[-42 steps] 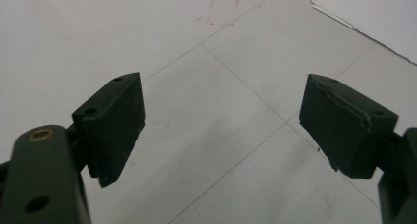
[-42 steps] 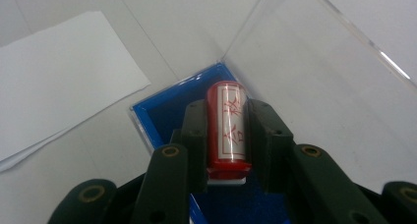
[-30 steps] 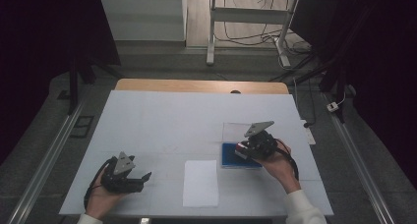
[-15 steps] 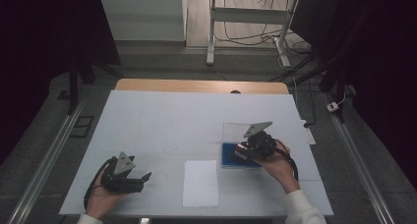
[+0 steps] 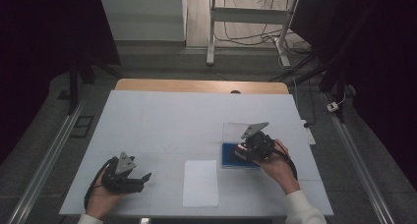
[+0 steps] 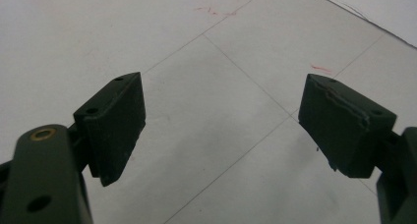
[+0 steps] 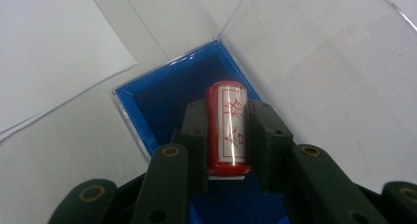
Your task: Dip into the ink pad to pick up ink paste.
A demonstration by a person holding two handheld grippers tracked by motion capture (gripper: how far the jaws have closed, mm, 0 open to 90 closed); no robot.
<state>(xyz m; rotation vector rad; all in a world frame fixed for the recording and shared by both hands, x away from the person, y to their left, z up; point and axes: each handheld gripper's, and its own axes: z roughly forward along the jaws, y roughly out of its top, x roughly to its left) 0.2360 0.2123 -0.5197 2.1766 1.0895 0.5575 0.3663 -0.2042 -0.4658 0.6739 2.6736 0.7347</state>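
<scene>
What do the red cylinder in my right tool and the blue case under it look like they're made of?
Red cylinder: looks like glossy hard plastic, judging by the highlight along its side; its white label carries red printed characters. It could be a stamp. Blue case: a matt, felt-like blue lining inside a clear rigid rim, with a transparent lid that shows the table through it, probably clear plastic.

The red stamp's [image 7: 227,129] lower end hides between the fingers [image 7: 195,135].
</scene>
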